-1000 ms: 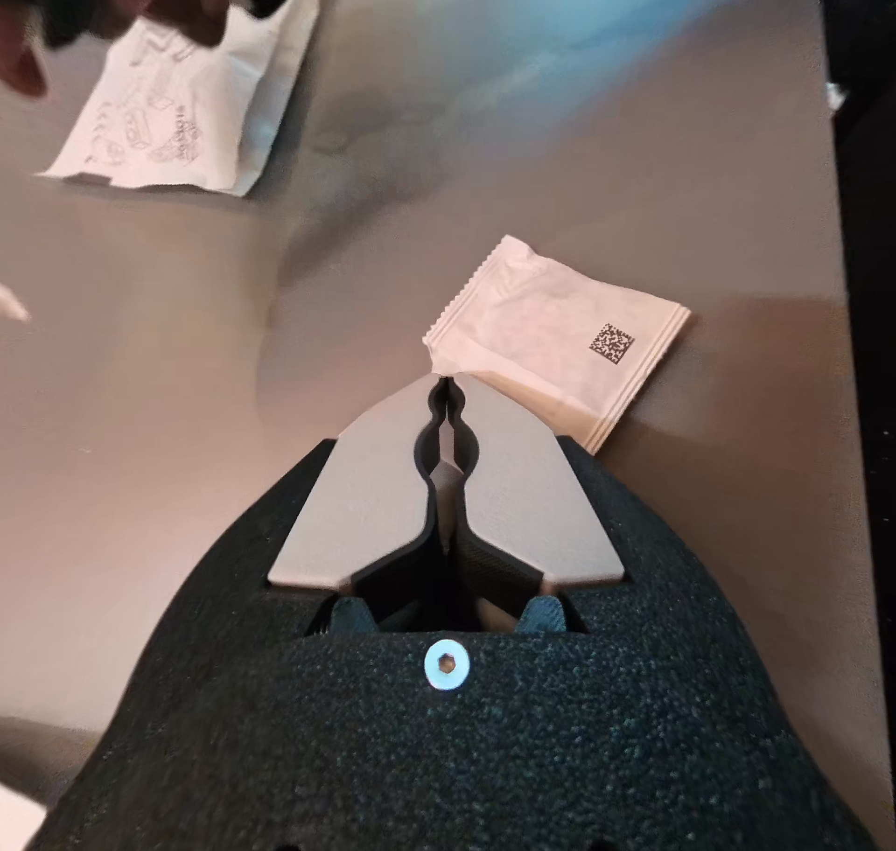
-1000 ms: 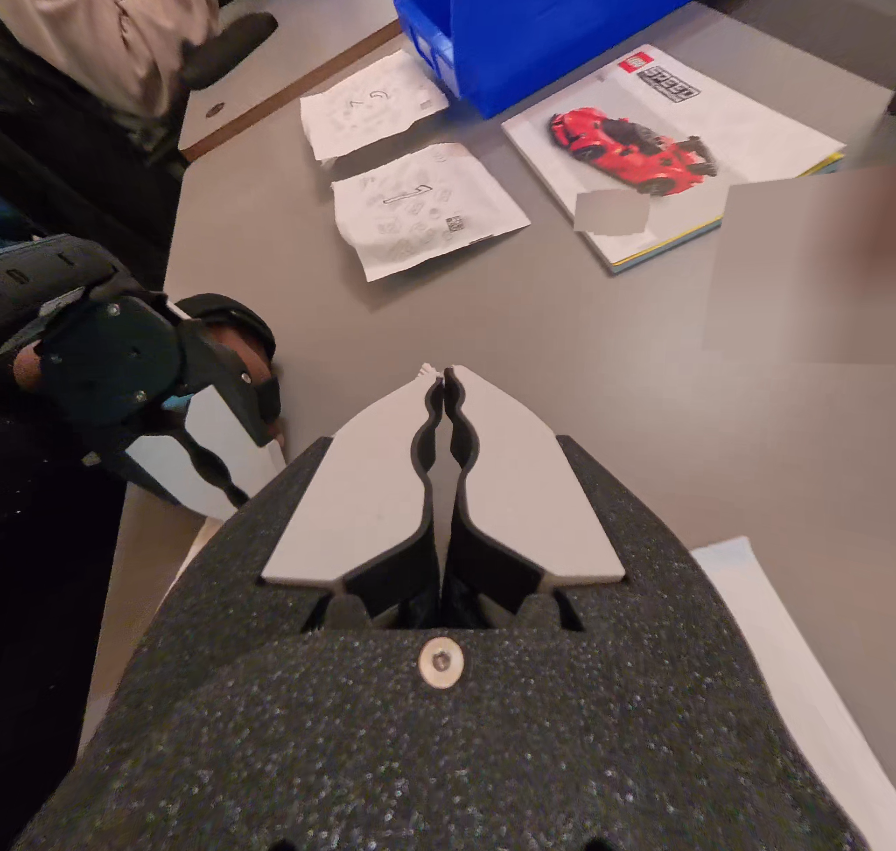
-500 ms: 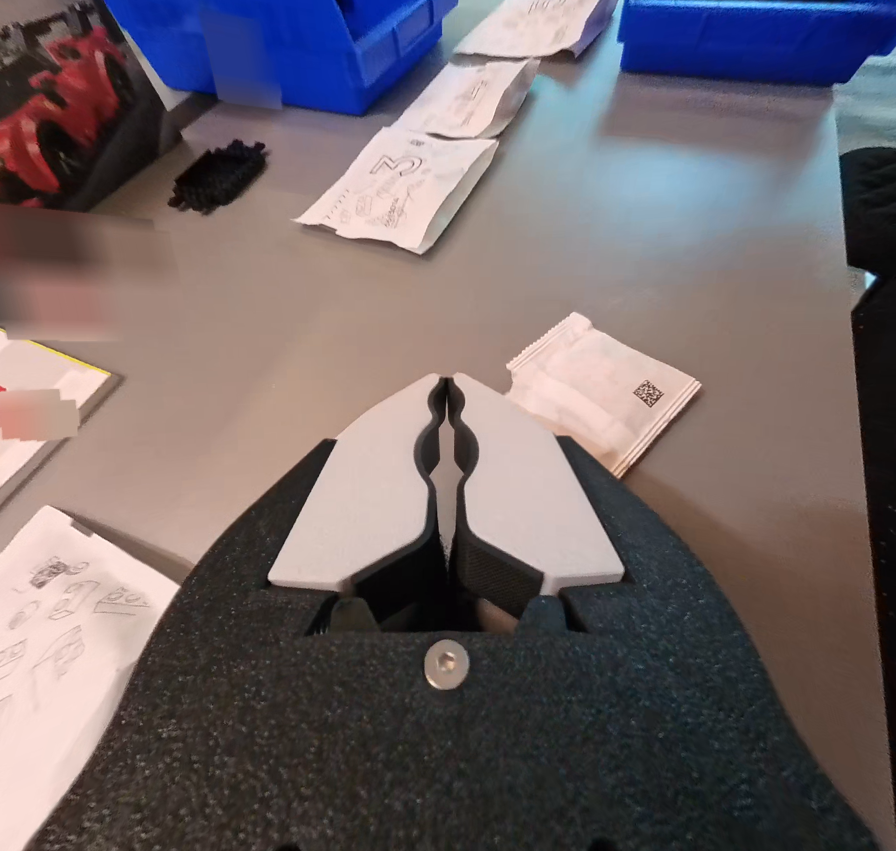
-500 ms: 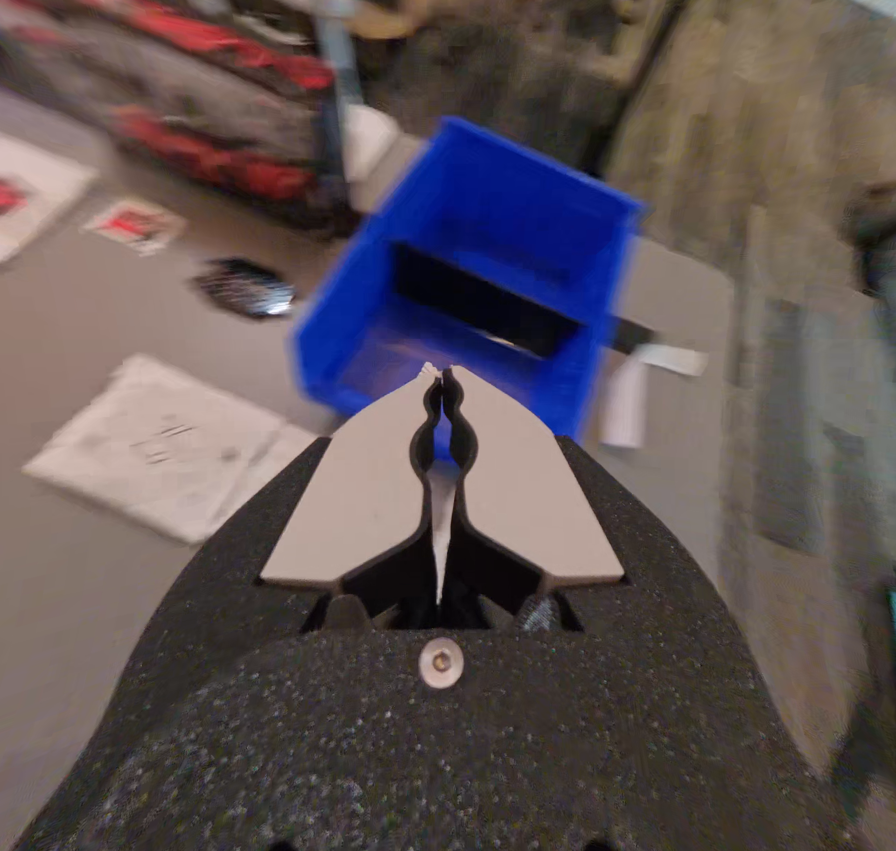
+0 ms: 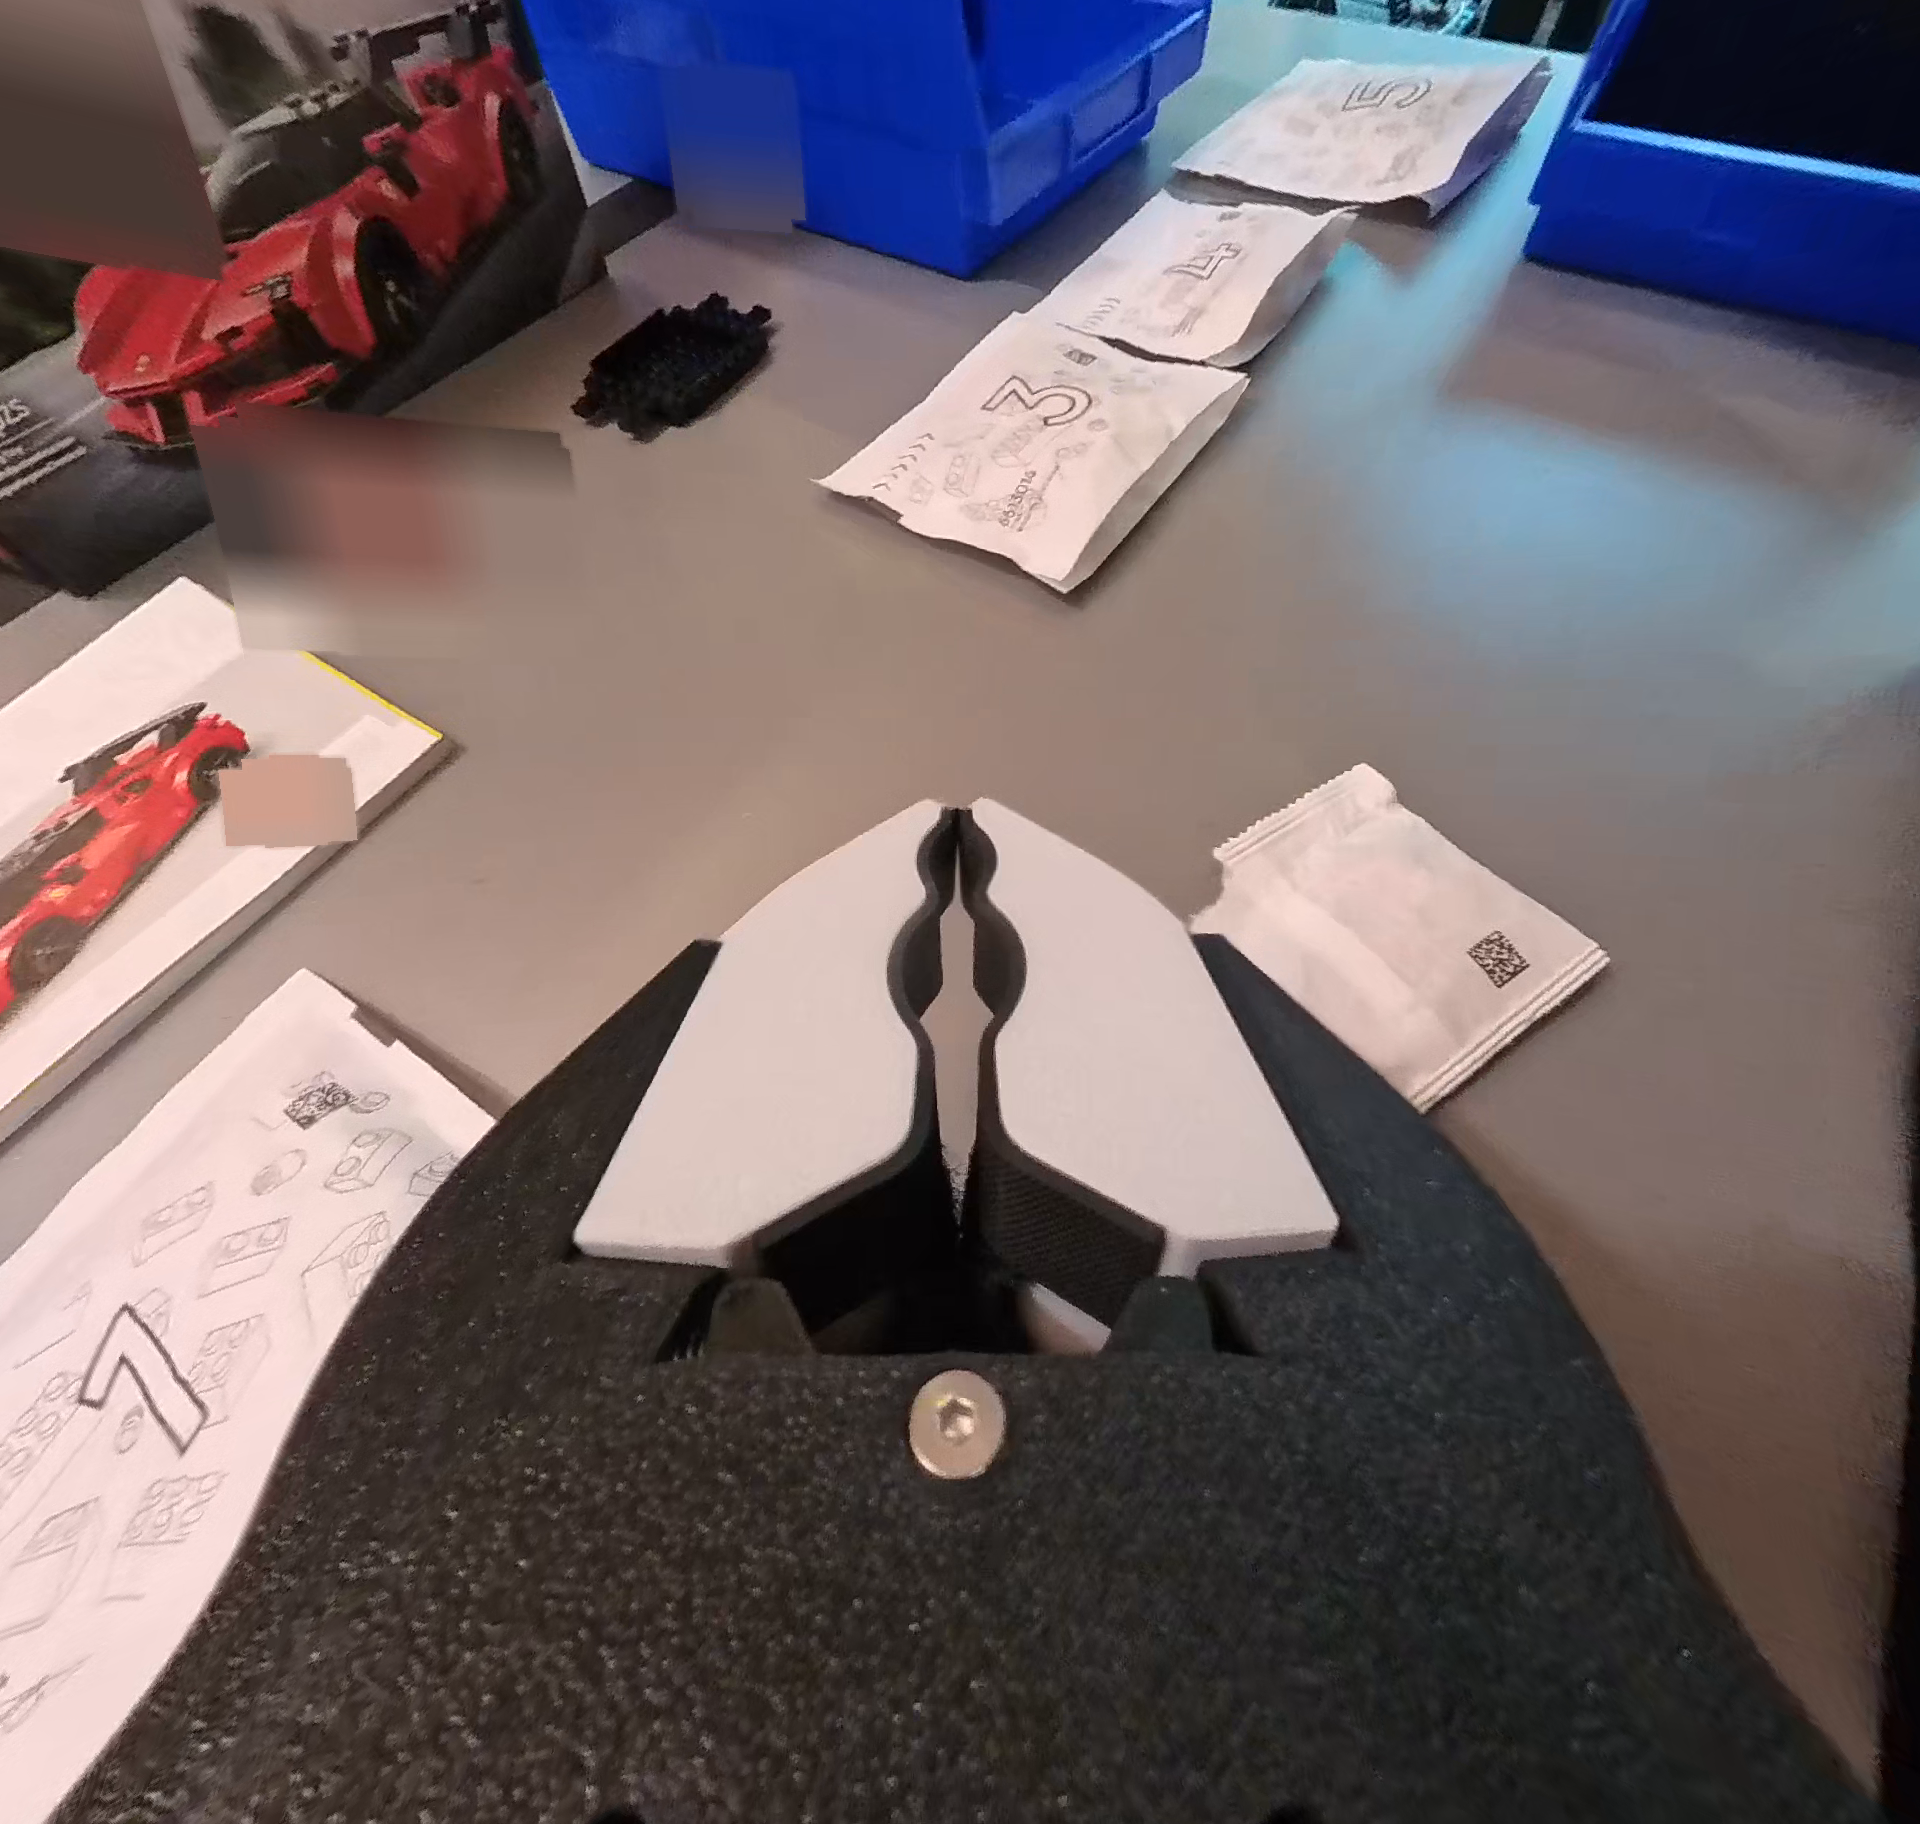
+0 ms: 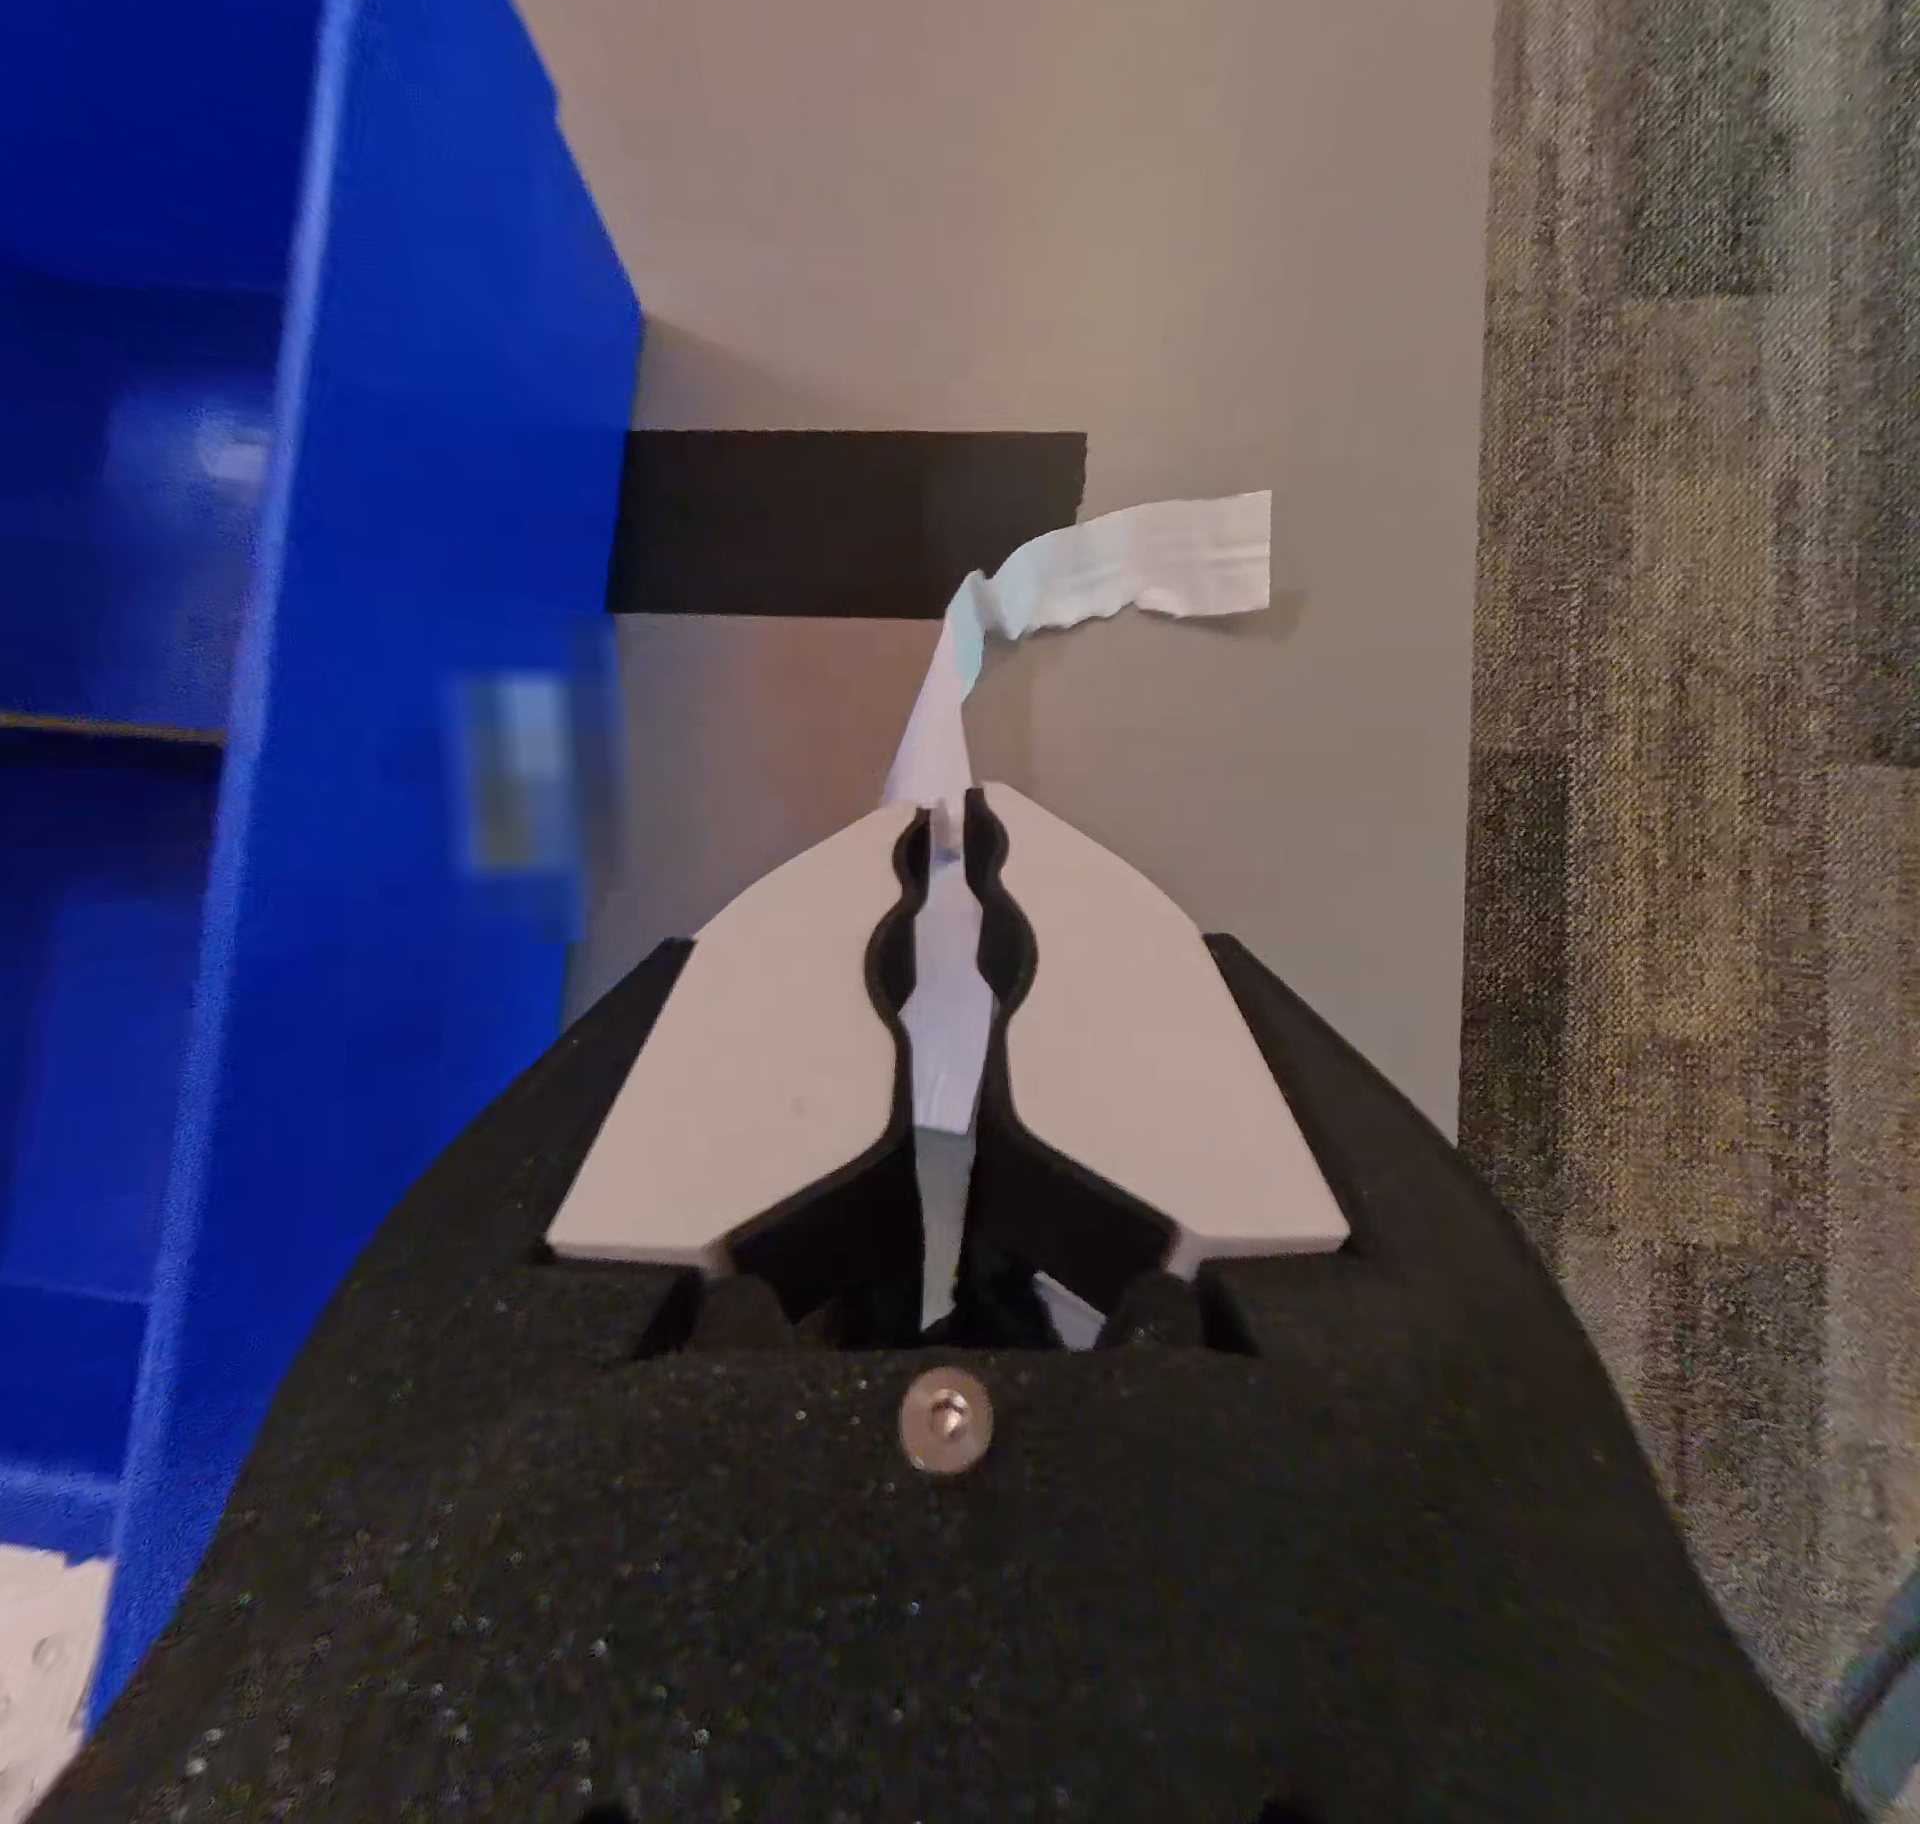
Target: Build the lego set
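Observation:
My left gripper (image 5: 956,813) is shut with nothing between its fingers and hangs over the grey table (image 5: 1039,652). A torn-open white paper bag (image 5: 1392,933) lies flat just to its right. My right gripper (image 6: 945,803) has its jaws slightly parted. A torn white paper strip (image 6: 1143,559) runs between the fingers and curls out ahead. It leans on the left finger (image 6: 790,995), with a gap showing on the other side. This gripper hangs beside a blue bin (image 6: 312,631), near the table's far corner (image 6: 1039,216).
In the left wrist view there are three numbered paper bags (image 5: 1049,444), a small black brick assembly (image 5: 681,366), two blue bins (image 5: 883,60) (image 5: 1745,164), a box picturing a red car (image 5: 312,195), a booklet (image 5: 156,818) and another bag (image 5: 208,1307). In the right wrist view a black patch (image 6: 831,522) lies on the table and carpet floor (image 6: 1714,631) is to the right.
My right gripper swung from over the table to beside the blue bin, and its jaws parted a little around the paper strip. My left gripper drew back from the torn bag and stayed shut.

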Available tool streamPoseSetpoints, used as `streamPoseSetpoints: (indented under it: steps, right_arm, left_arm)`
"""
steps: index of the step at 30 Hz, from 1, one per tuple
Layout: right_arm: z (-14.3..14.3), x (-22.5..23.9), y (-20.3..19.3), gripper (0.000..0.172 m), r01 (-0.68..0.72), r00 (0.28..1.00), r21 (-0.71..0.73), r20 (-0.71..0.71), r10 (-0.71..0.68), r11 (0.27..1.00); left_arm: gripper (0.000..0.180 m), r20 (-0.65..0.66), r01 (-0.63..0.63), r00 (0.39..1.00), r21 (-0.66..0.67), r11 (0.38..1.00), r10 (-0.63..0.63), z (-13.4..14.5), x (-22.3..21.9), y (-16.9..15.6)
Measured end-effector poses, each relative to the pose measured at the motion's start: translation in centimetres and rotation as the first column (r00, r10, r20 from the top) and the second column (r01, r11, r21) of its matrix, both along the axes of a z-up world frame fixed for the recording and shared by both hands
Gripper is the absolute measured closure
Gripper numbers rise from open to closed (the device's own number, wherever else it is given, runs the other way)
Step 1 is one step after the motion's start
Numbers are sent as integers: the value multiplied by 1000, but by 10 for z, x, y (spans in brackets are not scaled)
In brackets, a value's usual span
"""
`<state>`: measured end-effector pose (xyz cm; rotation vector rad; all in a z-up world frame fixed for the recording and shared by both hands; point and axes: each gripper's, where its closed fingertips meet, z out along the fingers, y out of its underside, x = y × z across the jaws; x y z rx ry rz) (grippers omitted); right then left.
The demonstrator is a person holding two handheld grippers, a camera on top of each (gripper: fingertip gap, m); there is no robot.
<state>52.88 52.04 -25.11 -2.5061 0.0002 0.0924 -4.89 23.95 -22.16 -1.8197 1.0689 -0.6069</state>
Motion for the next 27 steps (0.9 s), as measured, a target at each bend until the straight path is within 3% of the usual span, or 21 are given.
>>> streamPoseSetpoints:
  steps: [2,4,7,8,9,10,14,16,18,19,21,22,23,24,26,27]
  right_arm:
    - [-7,3,4,153,3,999,-30,-37,-4,1000]
    - [-13,-1,0,118,15,995,-89,-99,-23,996]
    - [1,-2,3,104,22,990,-34,-137,-26,999]
    - [5,-3,1,99,24,990,-29,-138,-28,999]
    - [10,-4,-2,95,17,992,-29,-128,-21,999]
    - [16,-6,-4,87,0,996,-20,-93,-2,1000]
    - [39,-12,-20,73,-72,996,-54,43,74,996]
    - [49,-16,-22,74,-37,999,-36,3,37,999]
    - [45,-11,-37,77,-67,993,-149,88,80,987]
    - [54,-17,-34,80,-95,992,-96,79,103,991]
    - [82,-28,-20,100,-17,995,91,-100,27,996]
    - [73,-15,-28,101,13,1000,6,-27,-13,1000]
    - [61,-6,-38,88,7,998,-93,60,-2,996]
    - [60,-15,-37,82,-27,1000,-87,12,28,996]
    - [78,-35,-24,84,-31,987,67,-154,41,997]
    - [89,-40,-20,94,-26,984,143,-173,51,989]
  left_arm:
    - [180,-6,-13,1000,-8,1000,13,-2,-1,3]
    - [180,-2,-10,1000,-19,1000,10,-3,0,4]
    - [180,31,20,999,-39,999,-18,-1,4,3]
    - [162,48,27,999,-50,998,-25,1,5,2]
    - [122,61,16,998,-74,997,-11,1,5,4]
    - [111,53,30,998,-119,992,-24,-2,5,1]
    - [112,-26,79,996,-82,994,-81,-6,5,-9]
    - [113,-68,78,994,-43,996,-81,-6,3,-12]
    - [117,-80,81,993,-19,997,-82,-5,1,-17]
    - [120,-81,86,993,-17,996,-87,-5,-1,-20]
    - [123,-88,79,993,-20,997,-81,-7,-5,-23]
    - [124,-94,68,993,-18,998,-69,-9,-7,-23]
    - [125,-100,61,993,-18,998,-62,-11,-9,-23]
    - [125,-103,57,993,-19,998,-59,-11,-10,-23]
    - [129,-99,45,994,0,999,-44,-9,-12,-23]
    - [135,-86,40,996,19,999,-38,-6,-11,-22]
